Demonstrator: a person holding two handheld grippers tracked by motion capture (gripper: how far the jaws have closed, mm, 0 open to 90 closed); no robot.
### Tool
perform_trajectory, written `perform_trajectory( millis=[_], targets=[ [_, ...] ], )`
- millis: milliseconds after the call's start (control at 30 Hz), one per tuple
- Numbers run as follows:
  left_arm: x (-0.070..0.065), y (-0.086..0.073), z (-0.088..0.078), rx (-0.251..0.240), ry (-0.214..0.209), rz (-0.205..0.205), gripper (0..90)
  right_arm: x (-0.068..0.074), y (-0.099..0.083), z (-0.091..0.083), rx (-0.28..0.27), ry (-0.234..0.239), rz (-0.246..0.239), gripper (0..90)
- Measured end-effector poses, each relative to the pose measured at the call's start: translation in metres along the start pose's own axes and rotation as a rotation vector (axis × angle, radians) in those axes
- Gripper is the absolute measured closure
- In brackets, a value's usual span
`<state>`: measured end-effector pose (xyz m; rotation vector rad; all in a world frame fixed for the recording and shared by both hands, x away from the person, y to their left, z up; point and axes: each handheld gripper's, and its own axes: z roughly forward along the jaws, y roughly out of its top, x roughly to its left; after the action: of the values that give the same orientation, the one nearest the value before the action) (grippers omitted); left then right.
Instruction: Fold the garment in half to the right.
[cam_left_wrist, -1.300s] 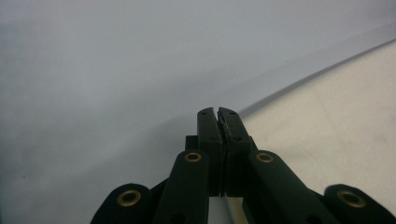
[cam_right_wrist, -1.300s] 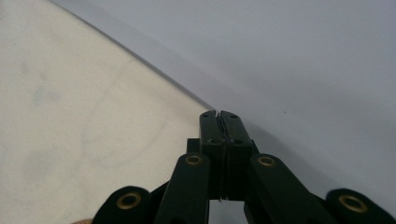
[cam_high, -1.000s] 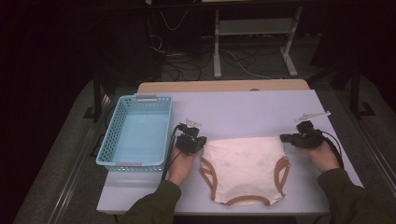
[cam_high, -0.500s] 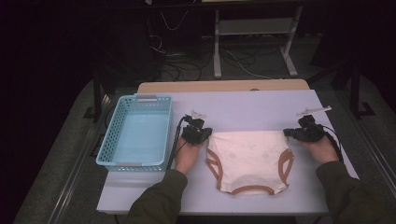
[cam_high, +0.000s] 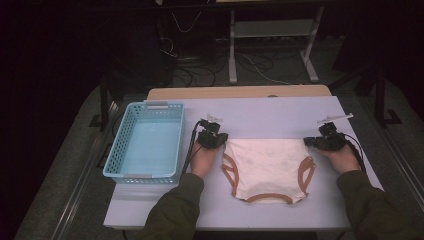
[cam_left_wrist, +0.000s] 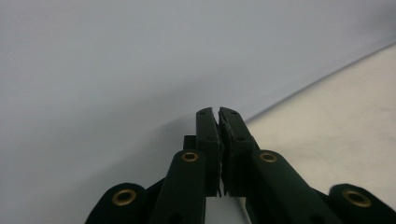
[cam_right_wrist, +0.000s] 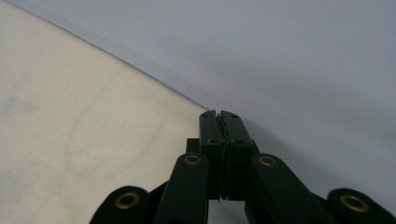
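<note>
Two grippers down on the table (cam_high: 280, 115), one at each top corner of a cream garment (cam_high: 267, 167) with brown-trimmed leg openings, spread flat. Left gripper (cam_high: 220, 141) at the garment's upper left corner, jaws pressed together on the cloth edge; in the left gripper view (cam_left_wrist: 218, 114) fingertips closed with barely a slit between them, cream fabric running off to the right of the fingers (cam_left_wrist: 229, 140) and bare table to their left and ahead. Right gripper (cam_high: 311, 142) at the upper right corner, jaws likewise clamped; in the right gripper view (cam_right_wrist: 218, 115) fingertips tight together right at the fabric's border, cloth stretching away to the left of the fingers (cam_right_wrist: 210, 135), table surface to the right and beyond. Between the two sets of fingers, waistband edge drawn fairly straight. Well off to the left of the left fingers, just beside that hand, a light blue basket (cam_high: 120, 150), nothing visible inside.
</note>
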<state>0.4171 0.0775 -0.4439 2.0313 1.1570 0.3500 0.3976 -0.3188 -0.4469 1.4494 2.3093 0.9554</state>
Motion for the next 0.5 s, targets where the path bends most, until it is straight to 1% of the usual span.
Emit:
perform_trajectory(
  millis=[33,67,167,233,300,400,500],
  targets=[
    [0.001,0.000,0.000,-0.010,0.006,-0.016,85.3,0.000,0.000,0.000,0.000,0.000,0.001,86.8],
    [0.004,0.000,-0.001,-0.008,0.002,-0.026,84.2,0.000,0.000,0.000,-0.001,-0.001,0.001,86.2],
    [0.005,-0.001,-0.003,-0.007,-0.004,-0.025,82.2,0.000,0.000,0.000,-0.010,-0.001,0.000,80.6],
    [0.003,0.000,-0.006,-0.007,-0.015,-0.026,78.8,0.000,0.000,-0.001,-0.024,0.013,0.012,72.5],
    [0.001,0.000,-0.008,-0.009,-0.020,-0.023,73.9,0.000,0.001,-0.003,-0.039,0.030,0.020,67.2],
    [-0.001,0.001,-0.015,-0.008,-0.043,-0.011,68.0,0.002,0.003,-0.007,-0.063,0.050,0.025,57.4],
    [-0.004,-0.001,-0.022,-0.005,-0.064,-0.002,61.1,0.004,0.004,-0.009,-0.073,0.067,0.023,48.6]
  ],
)
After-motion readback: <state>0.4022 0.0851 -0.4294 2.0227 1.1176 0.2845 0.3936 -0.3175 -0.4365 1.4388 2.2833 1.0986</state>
